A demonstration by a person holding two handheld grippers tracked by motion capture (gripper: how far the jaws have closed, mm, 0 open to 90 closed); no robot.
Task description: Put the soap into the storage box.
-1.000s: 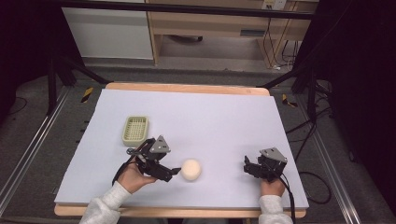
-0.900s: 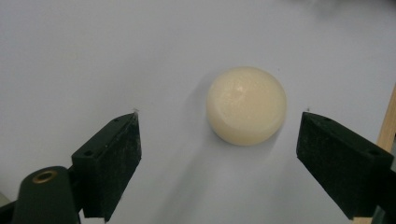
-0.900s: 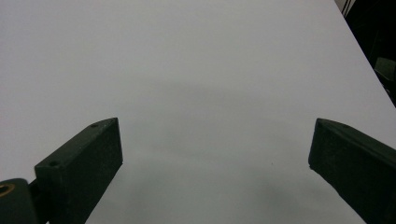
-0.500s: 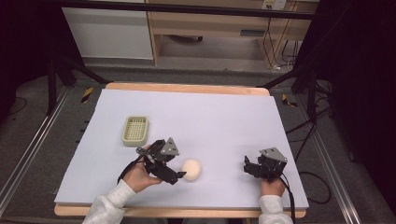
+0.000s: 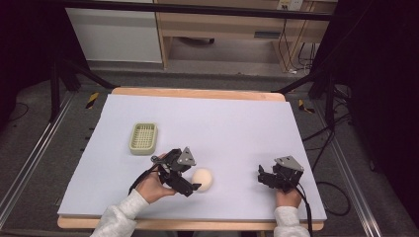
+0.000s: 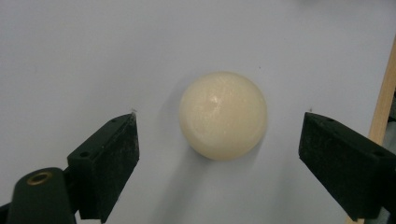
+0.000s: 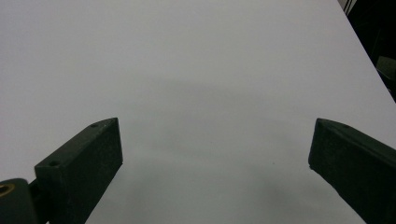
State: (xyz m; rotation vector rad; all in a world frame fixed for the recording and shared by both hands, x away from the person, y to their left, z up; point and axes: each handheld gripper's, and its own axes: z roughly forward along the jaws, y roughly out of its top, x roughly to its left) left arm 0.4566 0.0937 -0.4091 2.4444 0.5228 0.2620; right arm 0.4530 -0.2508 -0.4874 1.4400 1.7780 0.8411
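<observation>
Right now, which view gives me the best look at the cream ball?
The left gripper view: the cream ball sits large and sharp between the open left tool, untouched. The high view shows it small beside that tool. The right gripper view looks across the bare table.

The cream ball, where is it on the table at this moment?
In the high view the cream ball lies on the table near its front edge, left of the middle, just in front of the open left gripper and right of the green basket.
</observation>
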